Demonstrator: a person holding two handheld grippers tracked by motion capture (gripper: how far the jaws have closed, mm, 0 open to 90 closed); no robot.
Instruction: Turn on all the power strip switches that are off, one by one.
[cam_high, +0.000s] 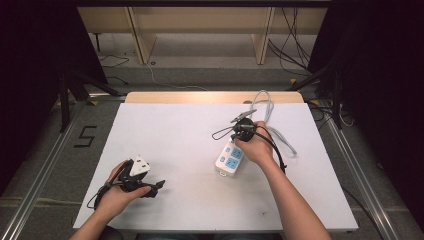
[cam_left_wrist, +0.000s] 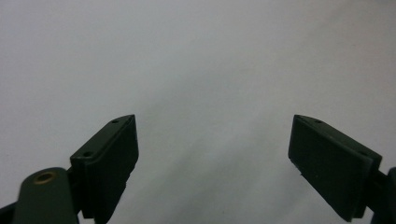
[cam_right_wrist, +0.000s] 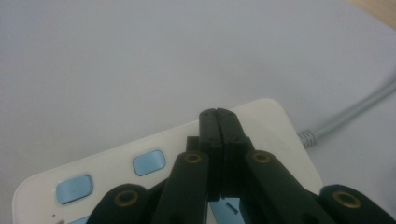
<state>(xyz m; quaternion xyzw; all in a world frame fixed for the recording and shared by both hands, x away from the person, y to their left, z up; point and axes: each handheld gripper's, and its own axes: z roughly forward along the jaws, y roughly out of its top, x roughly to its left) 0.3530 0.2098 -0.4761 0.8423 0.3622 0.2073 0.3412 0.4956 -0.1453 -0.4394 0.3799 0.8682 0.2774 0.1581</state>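
Observation:
A white power strip (cam_high: 229, 160) with blue sockets lies right of the table's middle; its grey cable (cam_high: 270, 107) loops toward the far edge. My right gripper (cam_high: 240, 134) is held over the strip's far end by a hand. In the right gripper view its jaws (cam_right_wrist: 218, 112) are shut with nothing between them, just above the strip (cam_right_wrist: 116, 163) near where the cable (cam_right_wrist: 345, 114) leaves it. My left gripper (cam_high: 158, 185) rests low at the front left, pointing right. Its jaws (cam_left_wrist: 212, 140) are wide open over bare white tabletop.
The white table (cam_high: 180, 130) has a wooden strip along its far edge. Metal rails run along the floor on both sides, and a wooden frame and loose cables lie beyond the table.

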